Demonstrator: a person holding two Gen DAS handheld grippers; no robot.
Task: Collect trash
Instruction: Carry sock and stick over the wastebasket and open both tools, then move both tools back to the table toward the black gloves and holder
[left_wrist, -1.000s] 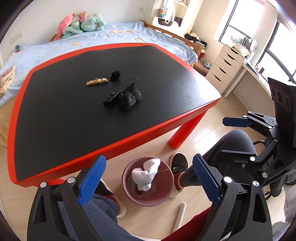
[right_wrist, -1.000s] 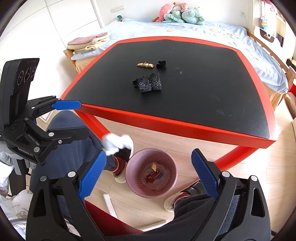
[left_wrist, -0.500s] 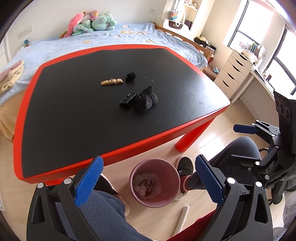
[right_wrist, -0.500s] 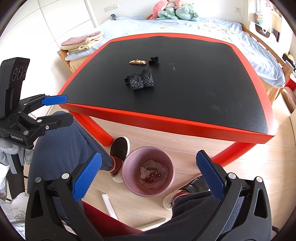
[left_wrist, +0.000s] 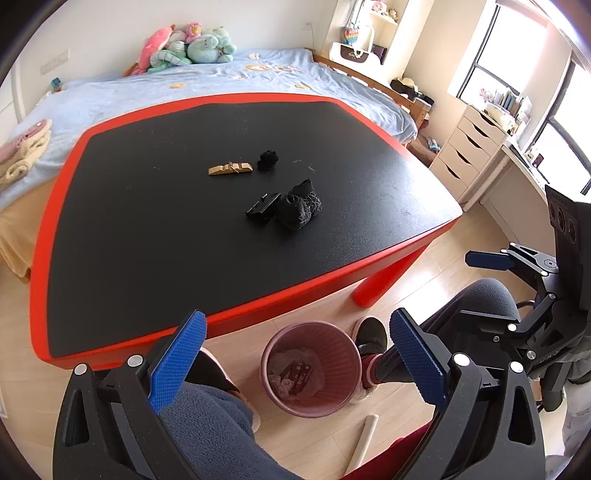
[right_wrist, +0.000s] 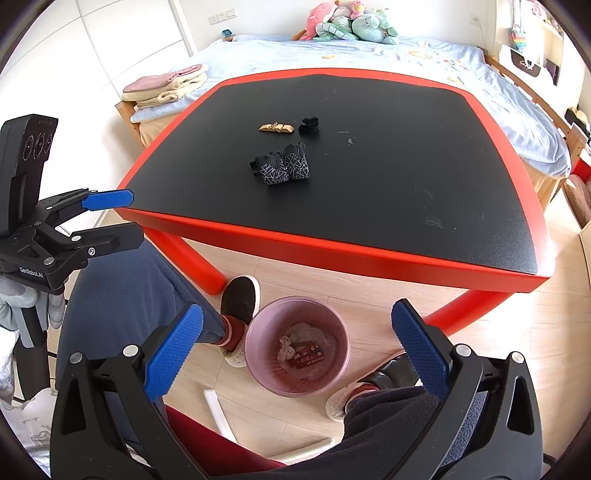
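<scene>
Bedroom desk (left_wrist: 110, 206) carries four bits mid-top, possibly wrappers; both tools, left tool (left_wrist: 295, 365) and right tool (right_wrist: 295, 358), are spread, empty. Pinch one low, then drop into the bin (left_wrist: 343, 347).

red-rimmed black table (left_wrist: 147, 258) holds gold wrapper (left_wrist: 230, 169), black scraps (left_wrist: 295, 206).

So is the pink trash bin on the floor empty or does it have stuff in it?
Not empty: the pink bin holds crumpled white tissue and a red wrapper.
</scene>
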